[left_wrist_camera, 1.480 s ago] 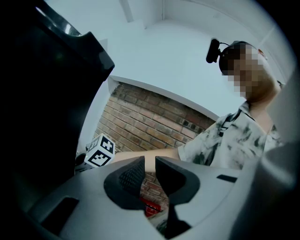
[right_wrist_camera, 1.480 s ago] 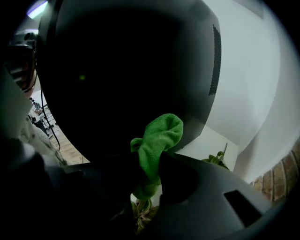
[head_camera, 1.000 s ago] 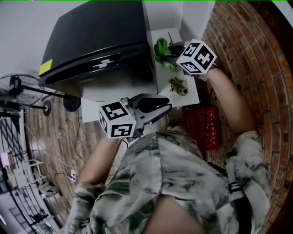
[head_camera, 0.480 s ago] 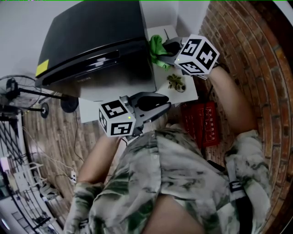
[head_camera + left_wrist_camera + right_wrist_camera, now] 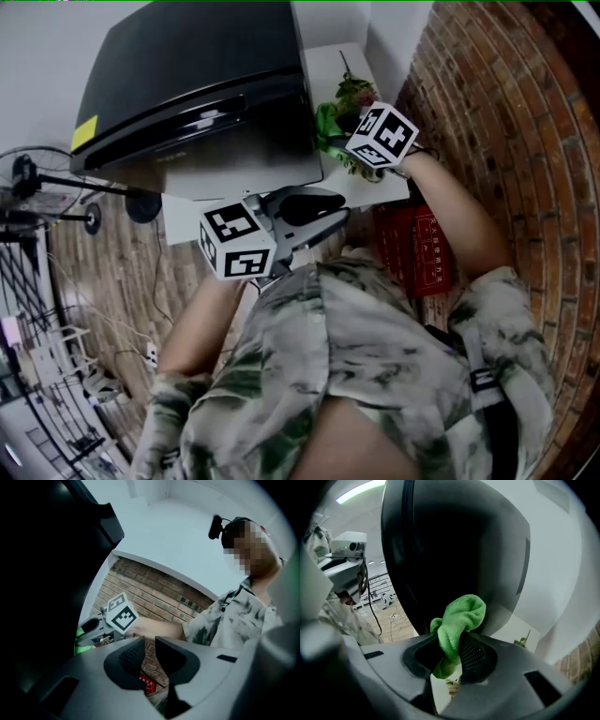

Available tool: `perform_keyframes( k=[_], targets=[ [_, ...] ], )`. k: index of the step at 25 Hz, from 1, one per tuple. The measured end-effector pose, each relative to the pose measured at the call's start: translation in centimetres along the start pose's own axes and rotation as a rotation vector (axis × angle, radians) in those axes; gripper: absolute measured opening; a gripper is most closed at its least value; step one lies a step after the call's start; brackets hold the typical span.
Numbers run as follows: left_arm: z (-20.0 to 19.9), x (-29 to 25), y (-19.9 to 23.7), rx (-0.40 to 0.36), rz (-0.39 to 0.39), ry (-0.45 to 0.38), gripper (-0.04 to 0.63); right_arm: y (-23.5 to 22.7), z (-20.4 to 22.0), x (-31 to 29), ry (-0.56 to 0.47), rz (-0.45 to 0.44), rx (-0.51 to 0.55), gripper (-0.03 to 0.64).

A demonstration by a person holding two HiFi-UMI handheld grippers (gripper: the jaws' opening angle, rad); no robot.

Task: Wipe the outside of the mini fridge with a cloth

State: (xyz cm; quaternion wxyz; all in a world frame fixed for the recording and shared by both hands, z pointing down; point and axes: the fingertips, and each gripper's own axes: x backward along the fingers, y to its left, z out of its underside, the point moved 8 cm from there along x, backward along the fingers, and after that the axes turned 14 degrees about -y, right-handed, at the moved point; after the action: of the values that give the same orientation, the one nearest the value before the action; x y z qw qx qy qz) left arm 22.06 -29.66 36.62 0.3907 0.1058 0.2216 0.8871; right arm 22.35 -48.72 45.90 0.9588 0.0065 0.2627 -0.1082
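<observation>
Clamping the green cloth [image 5: 459, 618], your right gripper [image 5: 452, 653] faces the side wall of the mini fridge [image 5: 454, 550] straight ahead, perhaps just touching it. Your left gripper [image 5: 149, 654], jaws slightly parted and empty, hangs farther off.

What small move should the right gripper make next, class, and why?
Probably ease the right gripper forward so the green cloth presses on the dark side wall of the mini fridge. Its jaws are shut on the bunched cloth, which faces that wall closely, though contact is not clear.
</observation>
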Motion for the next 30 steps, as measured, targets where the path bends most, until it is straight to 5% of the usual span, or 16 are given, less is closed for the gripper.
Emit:
perform_keyframes(
  k=[18, 30],
  targets=[
    [0.4, 3.1, 0.6, 0.023, -0.049, -0.034, 0.077, -1.1, 10.5, -7.7, 0.185, 0.057, -0.008, 0.104],
    [-0.5, 8.9, 1.1, -0.003, 0.008, -0.086, 0.077, -1.0, 4.4, -2.5, 0.105, 0.273, -0.039, 0.104]
  ],
)
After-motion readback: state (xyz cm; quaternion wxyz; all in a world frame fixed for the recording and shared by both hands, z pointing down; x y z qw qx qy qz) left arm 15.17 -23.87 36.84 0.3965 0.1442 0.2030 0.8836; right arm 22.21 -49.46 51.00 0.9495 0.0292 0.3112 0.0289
